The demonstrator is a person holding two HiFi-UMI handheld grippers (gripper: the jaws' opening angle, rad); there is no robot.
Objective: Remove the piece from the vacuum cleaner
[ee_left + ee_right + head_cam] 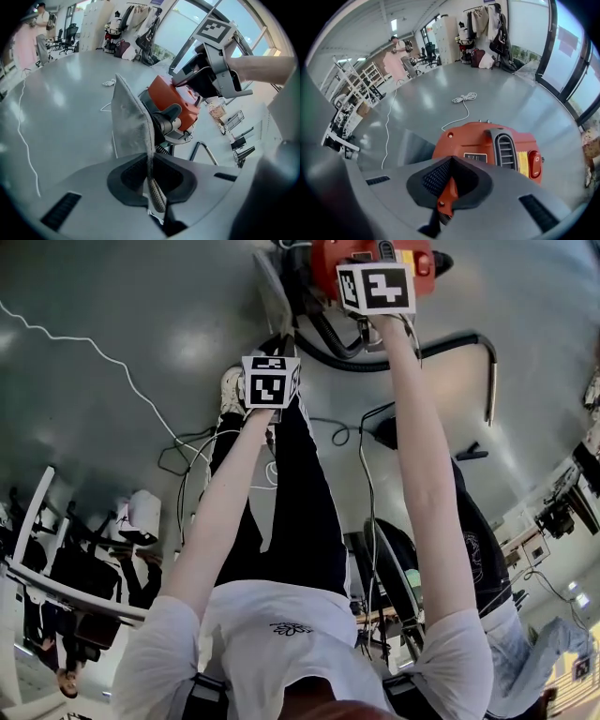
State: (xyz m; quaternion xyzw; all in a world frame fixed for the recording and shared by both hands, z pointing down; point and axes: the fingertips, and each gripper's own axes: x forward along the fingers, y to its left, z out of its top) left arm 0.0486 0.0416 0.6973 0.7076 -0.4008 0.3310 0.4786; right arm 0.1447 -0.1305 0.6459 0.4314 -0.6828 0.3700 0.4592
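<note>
Standing on the grey floor (520, 93), the orange vacuum cleaner (487, 145) has the grey fabric piece (131, 122) upright against its side. Left gripper (152, 187): jaws clamped on that piece's near edge. Right gripper (445, 199): jaws clamped on an orange tab (449, 190) of the cleaner's body. A white cord (461, 101) lies on the floor beyond.

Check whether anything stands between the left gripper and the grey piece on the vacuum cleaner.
Nothing visible does. The left gripper is already shut on the edge of the grey piece, right beside the orange vacuum cleaner. The right gripper is shut on an orange part of the vacuum cleaner, not on that piece.
</note>
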